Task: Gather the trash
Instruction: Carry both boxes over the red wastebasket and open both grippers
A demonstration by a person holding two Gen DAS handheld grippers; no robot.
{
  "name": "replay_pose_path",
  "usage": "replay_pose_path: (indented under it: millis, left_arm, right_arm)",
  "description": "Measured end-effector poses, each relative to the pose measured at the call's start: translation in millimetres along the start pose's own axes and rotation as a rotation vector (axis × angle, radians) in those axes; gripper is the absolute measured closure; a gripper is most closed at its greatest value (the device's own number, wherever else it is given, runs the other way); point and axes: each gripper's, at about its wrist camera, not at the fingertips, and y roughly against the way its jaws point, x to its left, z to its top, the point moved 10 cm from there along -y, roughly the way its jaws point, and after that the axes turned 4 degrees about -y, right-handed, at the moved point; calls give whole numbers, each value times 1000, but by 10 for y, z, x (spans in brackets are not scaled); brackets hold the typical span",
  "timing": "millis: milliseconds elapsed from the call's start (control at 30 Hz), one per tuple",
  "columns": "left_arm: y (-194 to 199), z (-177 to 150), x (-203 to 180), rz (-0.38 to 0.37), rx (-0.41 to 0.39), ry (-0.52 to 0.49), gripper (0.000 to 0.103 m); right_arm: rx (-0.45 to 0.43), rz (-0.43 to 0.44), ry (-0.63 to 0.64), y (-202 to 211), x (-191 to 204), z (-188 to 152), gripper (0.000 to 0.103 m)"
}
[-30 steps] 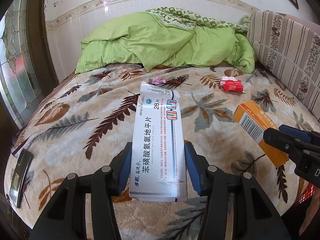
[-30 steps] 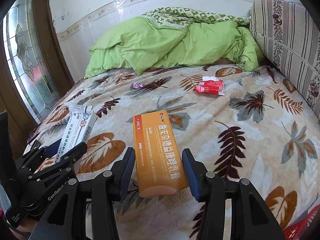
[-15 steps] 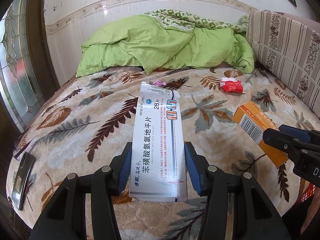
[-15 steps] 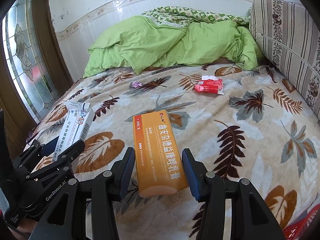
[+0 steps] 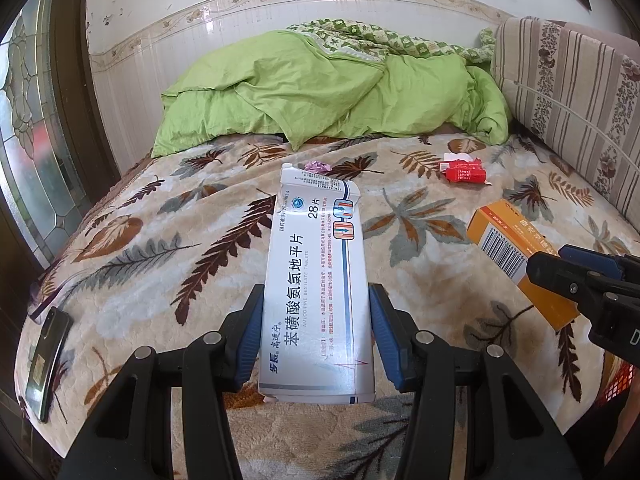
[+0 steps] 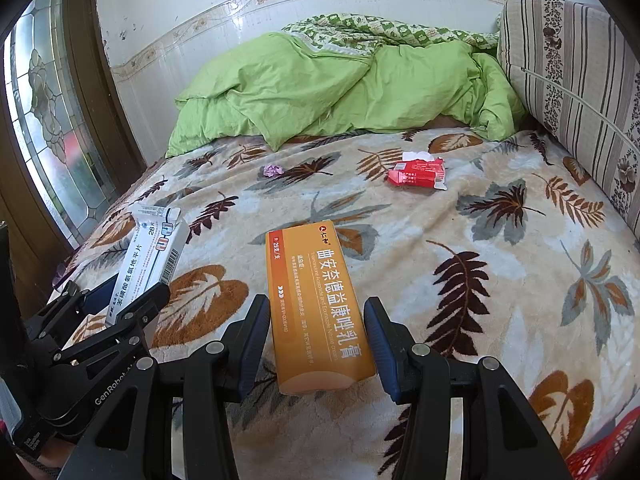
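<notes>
My left gripper [image 5: 316, 330] is shut on a long white medicine box [image 5: 316, 280] and holds it above the leaf-patterned bed; the box also shows in the right wrist view [image 6: 148, 260]. My right gripper [image 6: 316, 340] is shut on an orange medicine box [image 6: 316, 308], seen at the right of the left wrist view [image 5: 512, 248]. A red wrapper with white tissue [image 6: 416, 174] and a small purple wrapper [image 6: 272, 169] lie further up the bed.
A green duvet [image 5: 320, 92] is heaped at the far end. A striped cushion [image 6: 572, 80] lines the right side. A dark phone [image 5: 46, 360] lies at the bed's left edge. A red mesh basket [image 6: 600, 452] shows at the lower right. A stained-glass door [image 6: 44, 120] stands left.
Both grippers have drawn back and risen slightly with their boxes still held; the view of the bed has widened a little. Nothing on the bed has moved.
</notes>
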Motion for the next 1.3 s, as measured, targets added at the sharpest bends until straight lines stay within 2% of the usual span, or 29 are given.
replay_pose_path:
  millis: [367, 567, 667, 800, 967, 1100, 1300]
  left_arm:
    - [33, 12, -52, -24, 0, -5, 54]
    - [241, 55, -364, -148, -13, -31, 54]
    - [440, 90, -678, -221, -35, -91, 54]
    - [704, 136, -1179, -360, -39, -148, 54]
    - [1071, 109, -1983, -548, -30, -255, 54]
    - [1362, -42, -2729, -709, 12, -349, 54]
    - [1599, -384, -3603, -843, 88, -476, 51]
  right_arm:
    - [-28, 5, -43, 145, -50, 52, 51]
    - [-58, 56, -169, 632, -309, 4, 51]
    - [-92, 32, -189, 984, -521, -69, 51]
    - [-125, -32, -266, 1516, -1005, -235, 51]
    - [-152, -170, -378, 2156, -1755, -589, 51]
    - [-156, -243, -494, 2526, -2272, -927, 51]
    - [-148, -318, -602, 2818, -2750, -1345, 50]
